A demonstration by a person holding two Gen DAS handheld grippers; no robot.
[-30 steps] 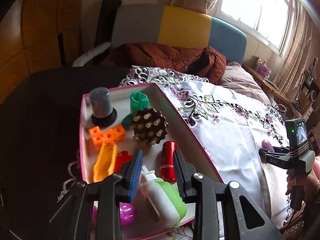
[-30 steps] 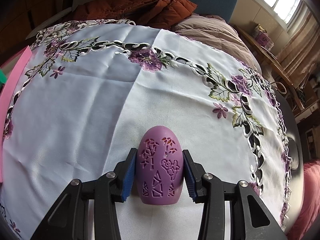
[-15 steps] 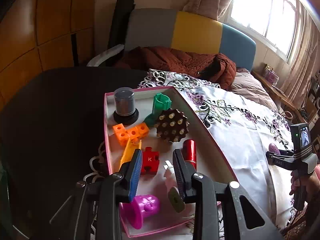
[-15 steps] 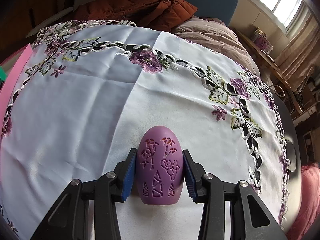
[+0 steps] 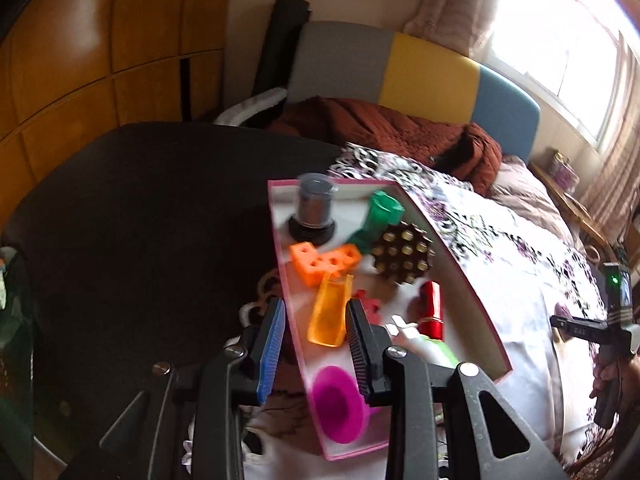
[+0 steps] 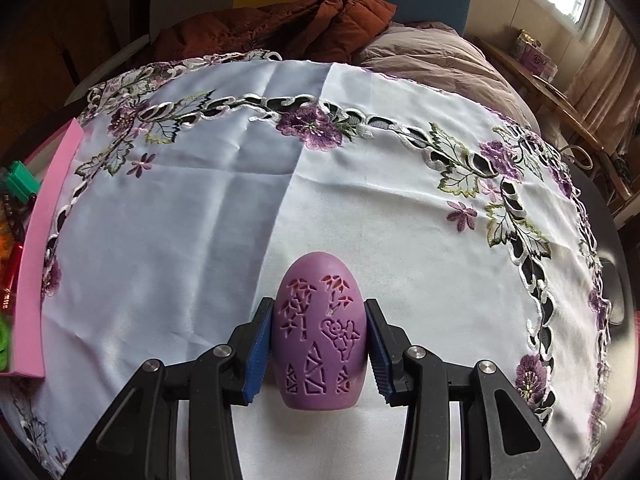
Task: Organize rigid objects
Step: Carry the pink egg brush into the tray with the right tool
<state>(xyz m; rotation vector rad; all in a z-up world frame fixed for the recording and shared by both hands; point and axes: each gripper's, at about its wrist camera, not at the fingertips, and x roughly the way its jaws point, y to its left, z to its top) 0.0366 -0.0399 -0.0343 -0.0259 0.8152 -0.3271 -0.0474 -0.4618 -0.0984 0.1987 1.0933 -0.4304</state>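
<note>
In the left wrist view, the left gripper (image 5: 316,340) is seen angled down over the near left wall of a pink-rimmed box (image 5: 452,268); its blue-padded fingers (image 5: 272,344) stand a little apart with nothing pressed between them, the box wall and an orange scoop-shaped piece (image 5: 329,312) merely lying behind the gap. Only this view shows the box's contents: a grey cylinder on a black base (image 5: 314,210), a green piece (image 5: 380,216), orange linked cubes (image 5: 324,262), a dark studded ball (image 5: 404,256), a red tube (image 5: 432,308), a small red block (image 5: 368,300), a white and green bottle (image 5: 428,348) and a magenta cup (image 5: 340,404). At the far right edge the right gripper (image 5: 580,326) is seen from the side, gripped by a hand (image 5: 612,380). The picture is blurred.

In the right wrist view, the right gripper (image 6: 318,344) is tilted steeply down and is closed on a purple egg-shaped object (image 6: 320,336) with cut-out patterns, both pads pressed against its sides and its flat base near the cloth. Whether the base touches the cloth cannot be told. The box appears only as a pink strip at the left edge.

The surface is a dark round table (image 5: 132,216) partly covered by a white cloth embroidered with purple flowers (image 6: 180,220). Beyond it a rust-brown quilted garment (image 5: 384,132), a grey, yellow and blue headboard (image 5: 416,72), wooden wall panels (image 5: 100,52) and a bright curtained window (image 5: 560,32) are seen.
</note>
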